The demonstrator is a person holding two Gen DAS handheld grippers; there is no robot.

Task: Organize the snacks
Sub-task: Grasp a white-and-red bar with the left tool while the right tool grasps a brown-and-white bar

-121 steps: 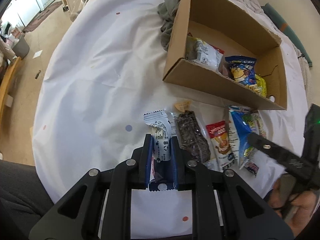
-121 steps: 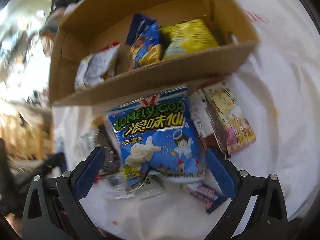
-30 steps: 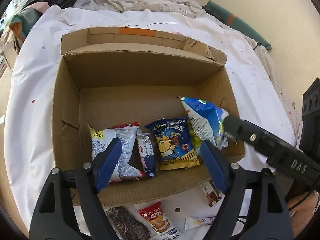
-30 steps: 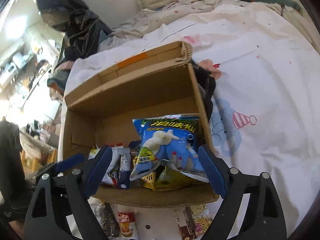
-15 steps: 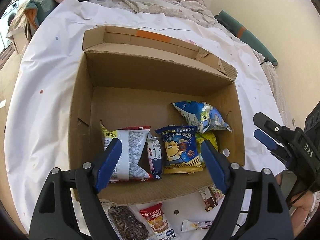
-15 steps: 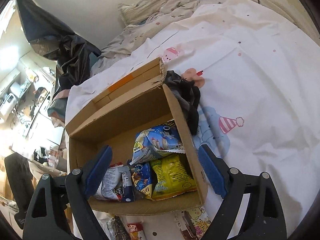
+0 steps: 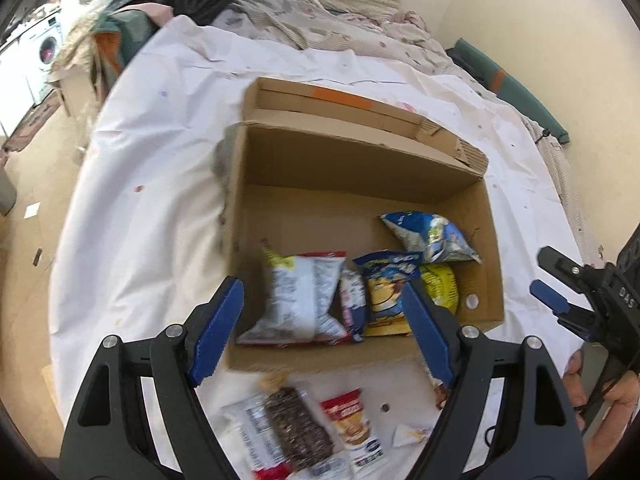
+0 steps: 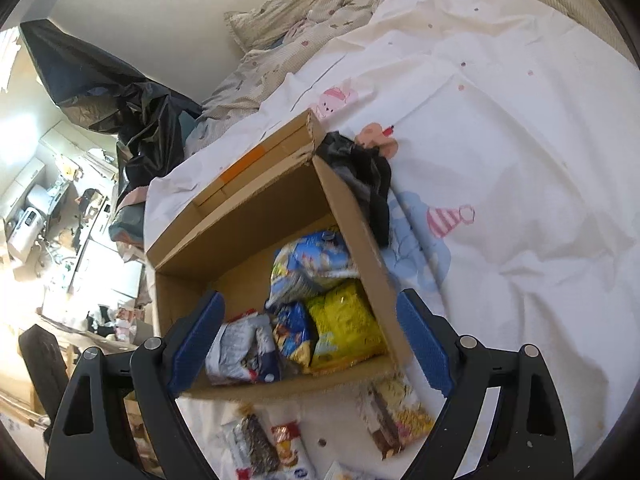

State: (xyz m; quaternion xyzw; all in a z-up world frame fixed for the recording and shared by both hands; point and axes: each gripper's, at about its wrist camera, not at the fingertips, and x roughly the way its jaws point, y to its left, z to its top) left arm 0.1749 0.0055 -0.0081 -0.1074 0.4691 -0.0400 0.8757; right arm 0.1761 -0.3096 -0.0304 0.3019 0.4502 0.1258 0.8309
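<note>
One cardboard box (image 7: 490,216) sits open on the white sheet (image 7: 152,184), and I count five packets in it: a white bag (image 7: 300,292), a slim packet (image 7: 354,304) beside it, a blue bag (image 7: 390,284), a yellow bag (image 7: 440,284) and a pale blue bag (image 7: 430,236) lying partly over the yellow one. On the sheet before the box lie more snacks: a dark bar (image 7: 298,428), a red-topped packet (image 7: 352,424) and a cartoon-printed pack (image 8: 396,412). Both grippers are empty, jaws spread wide: the left gripper (image 7: 320,332) and the right gripper (image 8: 310,344) hang over the box's near edge.
</note>
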